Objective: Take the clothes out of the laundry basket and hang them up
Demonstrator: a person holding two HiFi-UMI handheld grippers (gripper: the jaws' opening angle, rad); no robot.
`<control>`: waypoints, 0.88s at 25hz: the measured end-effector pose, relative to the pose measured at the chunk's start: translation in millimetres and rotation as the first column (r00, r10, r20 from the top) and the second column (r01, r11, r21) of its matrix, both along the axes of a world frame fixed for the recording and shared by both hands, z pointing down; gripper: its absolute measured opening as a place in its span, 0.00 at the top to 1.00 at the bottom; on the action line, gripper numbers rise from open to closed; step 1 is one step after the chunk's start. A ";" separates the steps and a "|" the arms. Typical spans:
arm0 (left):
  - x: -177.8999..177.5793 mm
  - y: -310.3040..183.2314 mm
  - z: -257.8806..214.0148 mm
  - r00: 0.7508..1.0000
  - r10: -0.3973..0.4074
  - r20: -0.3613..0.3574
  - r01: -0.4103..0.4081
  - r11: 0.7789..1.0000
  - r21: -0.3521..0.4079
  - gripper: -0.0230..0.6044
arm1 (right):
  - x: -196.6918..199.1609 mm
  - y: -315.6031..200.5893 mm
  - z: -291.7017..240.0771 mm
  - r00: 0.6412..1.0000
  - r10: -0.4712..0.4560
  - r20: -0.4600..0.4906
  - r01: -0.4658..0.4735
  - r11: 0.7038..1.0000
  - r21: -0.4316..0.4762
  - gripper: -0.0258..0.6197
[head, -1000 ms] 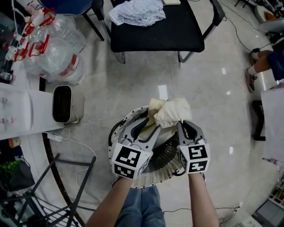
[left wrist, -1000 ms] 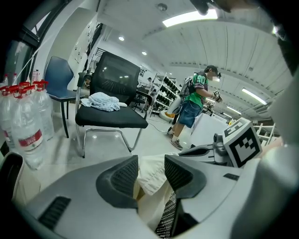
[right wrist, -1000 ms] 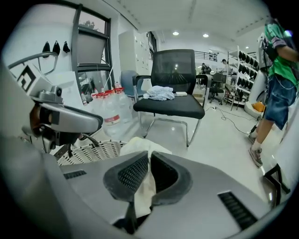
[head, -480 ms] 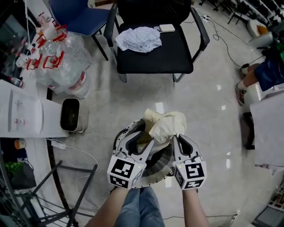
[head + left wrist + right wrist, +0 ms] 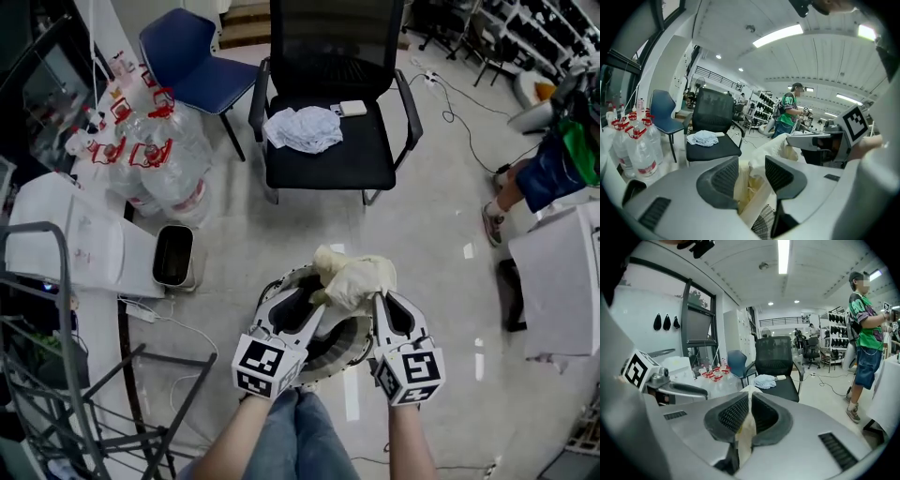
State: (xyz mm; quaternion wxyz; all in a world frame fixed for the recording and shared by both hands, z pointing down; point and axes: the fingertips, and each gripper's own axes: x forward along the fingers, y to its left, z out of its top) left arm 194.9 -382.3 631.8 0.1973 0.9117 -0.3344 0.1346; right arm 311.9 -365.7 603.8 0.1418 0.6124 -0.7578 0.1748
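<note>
Head view: the cream garment (image 5: 356,277) is bunched directly above the laundry basket (image 5: 345,349), lifted clear of it. It sits at the tips of the left gripper (image 5: 316,292) and the right gripper (image 5: 380,298). Its long axis runs across from 1 gripper to the other.

Left gripper view: the wide-set jaws clasp a thick fold of the garment (image 5: 746,186), which fills the gap and hangs down toward the basket.

Right gripper view: the jaws are clenched on a thin fold (image 5: 746,436), and this strip runs upright, trailing downward.
</note>
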 end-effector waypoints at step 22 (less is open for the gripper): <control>17.8 81.2 -109.8 0.990 0.130 -0.056 -0.126 0.989 0.075 0.65 | -25.6 54.9 -214.1 0.999 0.013 0.029 -0.020 0.976 0.218 0.92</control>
